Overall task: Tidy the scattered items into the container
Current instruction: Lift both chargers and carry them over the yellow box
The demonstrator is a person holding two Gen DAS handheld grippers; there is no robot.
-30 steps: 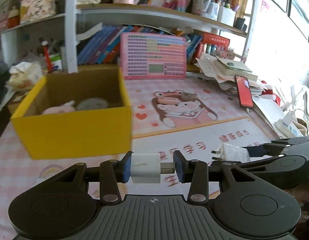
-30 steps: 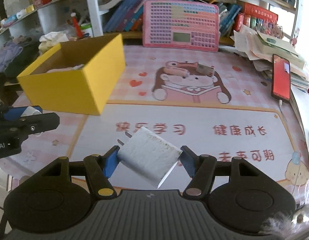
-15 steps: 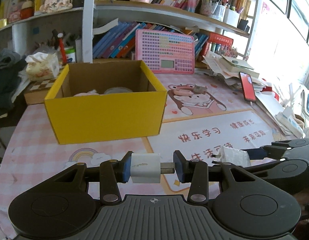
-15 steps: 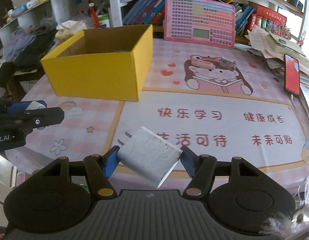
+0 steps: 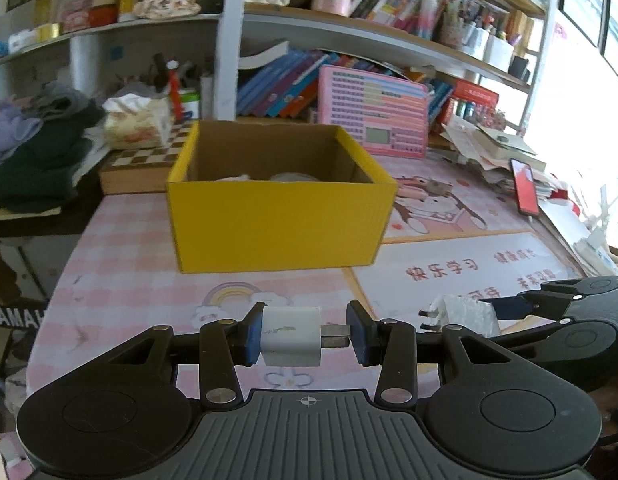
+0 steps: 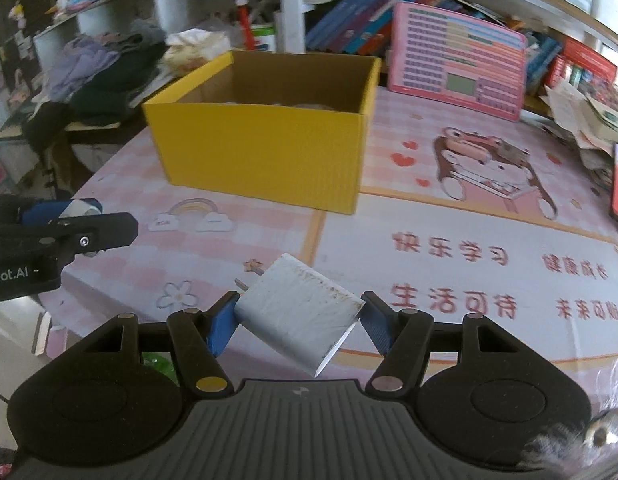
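White charger between left tongs

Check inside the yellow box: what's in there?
Over the yellow box front wall, only the tops of two pale items show against the brown interior. Its floor and anything lower are hidden.

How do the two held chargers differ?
The left charger is a small cube with a metal plug end showing, held square. The right charger is a bigger, flatter block with two prongs, clamped tilted, corner to corner. Both are white and held short of the box.
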